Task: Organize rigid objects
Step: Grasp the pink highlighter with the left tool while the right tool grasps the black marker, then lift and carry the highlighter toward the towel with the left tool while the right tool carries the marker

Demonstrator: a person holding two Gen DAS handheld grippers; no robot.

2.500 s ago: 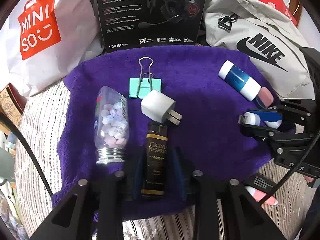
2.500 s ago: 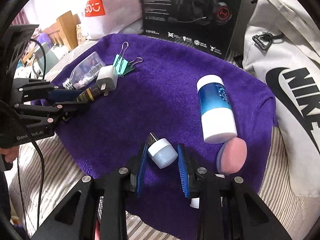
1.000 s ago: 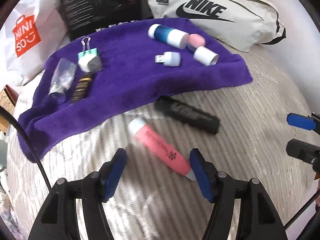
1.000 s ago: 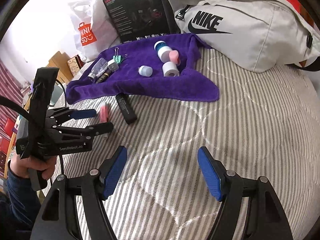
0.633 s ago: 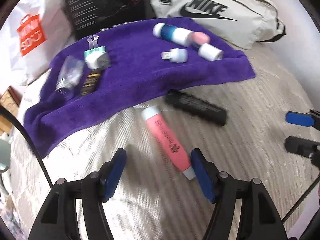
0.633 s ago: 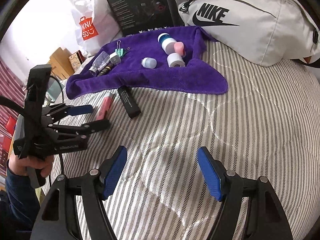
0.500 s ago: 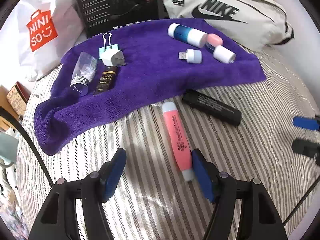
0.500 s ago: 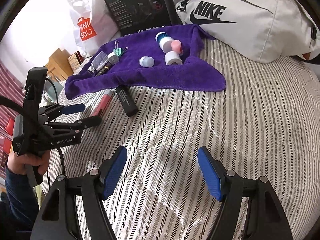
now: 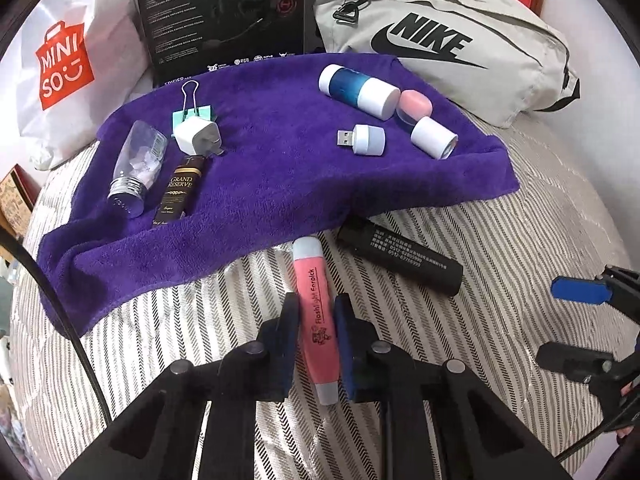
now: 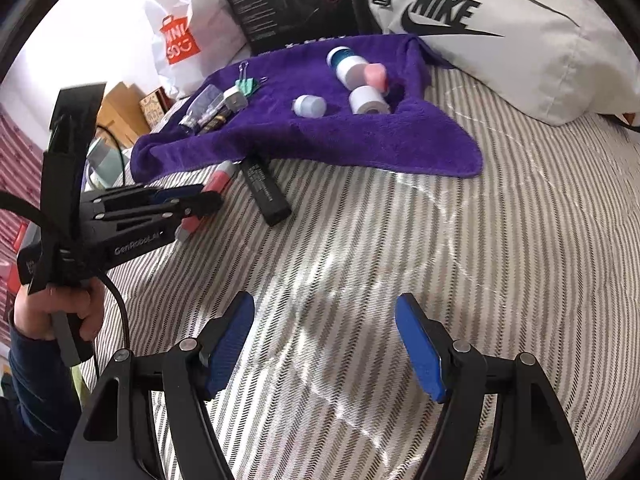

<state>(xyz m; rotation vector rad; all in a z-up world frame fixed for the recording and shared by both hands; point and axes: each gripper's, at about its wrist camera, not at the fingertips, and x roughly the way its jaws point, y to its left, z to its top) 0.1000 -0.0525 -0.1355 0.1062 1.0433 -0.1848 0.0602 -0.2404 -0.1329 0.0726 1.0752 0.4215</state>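
A pink tube (image 9: 314, 300) with pale blue ends lies on the striped bedding just in front of the purple towel (image 9: 280, 184). My left gripper (image 9: 317, 312) is shut on its middle, one finger against each side. The right wrist view shows the same grip: left gripper (image 10: 200, 202), pink tube (image 10: 219, 178). A black cylinder (image 9: 400, 260) lies to the tube's right, apart from it. My right gripper (image 10: 324, 340) hangs open over bare bedding, with nothing between its fingers.
On the towel lie a clear pill bottle (image 9: 136, 164), a dark tube (image 9: 178, 192), a white charger (image 9: 196, 136), a teal binder clip (image 9: 190, 114), a USB light (image 9: 362, 139), a blue-white cylinder (image 9: 360, 90), a pink egg (image 9: 414, 104) and a white cap (image 9: 434, 136). A Nike bag (image 9: 440, 32), a black box and a shopping bag stand behind.
My left gripper has moved forward and down over the pink tube and shut on it. The right gripper stays open and has shifted only slightly.
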